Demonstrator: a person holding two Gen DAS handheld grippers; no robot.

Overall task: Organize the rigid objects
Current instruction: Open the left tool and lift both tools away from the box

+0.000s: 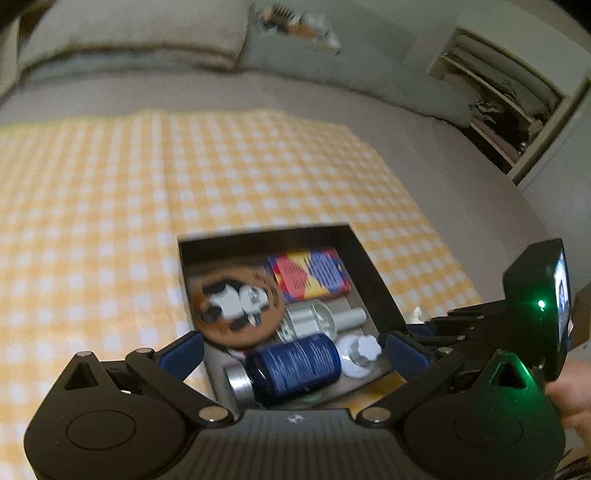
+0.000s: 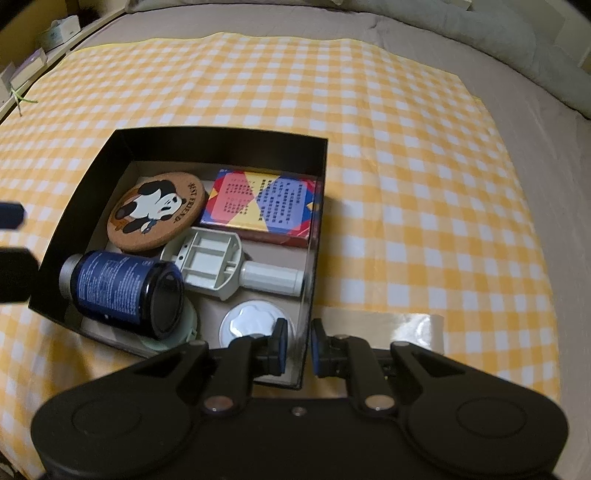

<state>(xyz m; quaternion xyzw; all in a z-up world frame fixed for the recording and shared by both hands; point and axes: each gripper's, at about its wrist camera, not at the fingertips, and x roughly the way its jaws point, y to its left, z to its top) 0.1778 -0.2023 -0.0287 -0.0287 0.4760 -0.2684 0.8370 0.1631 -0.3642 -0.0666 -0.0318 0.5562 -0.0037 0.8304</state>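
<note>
A black open box [image 2: 317, 177] [image 1: 373, 269] sits on the yellow checked cloth. It holds a round cork panda coaster [image 2: 155, 212] [image 1: 238, 306], a colourful flat packet [image 2: 262, 205] [image 1: 310, 273], a white plastic handled tool [image 2: 236, 267] [image 1: 314, 321], a dark blue jar [image 2: 122, 291] [image 1: 291, 365] lying on its side, and a white round lid [image 2: 251, 325] [image 1: 360, 354]. My left gripper [image 1: 295, 350] is open, its fingers straddling the box's near end above the jar. My right gripper [image 2: 297, 347] is shut on the box's right wall near the front corner.
The yellow checked cloth [image 2: 424, 184] covers a grey bed [image 1: 258, 96]. Pillows [image 1: 147, 33] lie at the far end. A strip of clear tape [image 2: 406, 325] lies on the cloth right of the box. An open shelf [image 1: 509, 99] stands beside the bed.
</note>
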